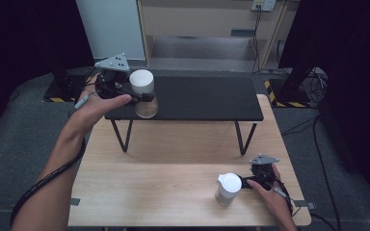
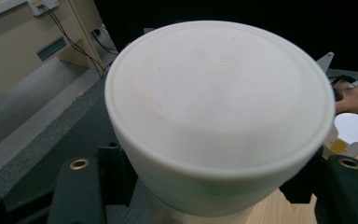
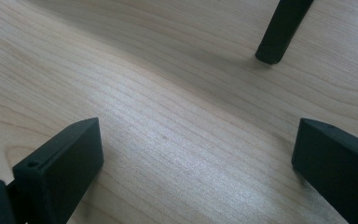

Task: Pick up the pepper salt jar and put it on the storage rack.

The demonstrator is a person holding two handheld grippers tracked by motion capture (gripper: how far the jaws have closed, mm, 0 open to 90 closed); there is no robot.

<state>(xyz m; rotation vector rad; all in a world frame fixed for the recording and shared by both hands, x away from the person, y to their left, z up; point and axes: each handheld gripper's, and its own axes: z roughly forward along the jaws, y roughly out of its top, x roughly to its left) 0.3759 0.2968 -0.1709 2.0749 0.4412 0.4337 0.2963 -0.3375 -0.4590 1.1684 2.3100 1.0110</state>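
Over shelf (image 1: pixel 207 96) | left claw (image 1: pixel 142 98) grips white-lidded jar (image 1: pixel 141 82) | right claw (image 3: pixel 196 158) wide | second jar (image 2: pixel 353 132): yellow label (image 2: pixel 338 146) unreadable

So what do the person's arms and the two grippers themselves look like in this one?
Both forearms are bare, with no sleeves showing. The left gripper and right gripper are black, each topped by a grey three-cornered plate with small dots. A black cable trails along the left forearm. In the right gripper view the jaws are blocky matte black; in the left gripper view brass-coloured inserts sit in them.
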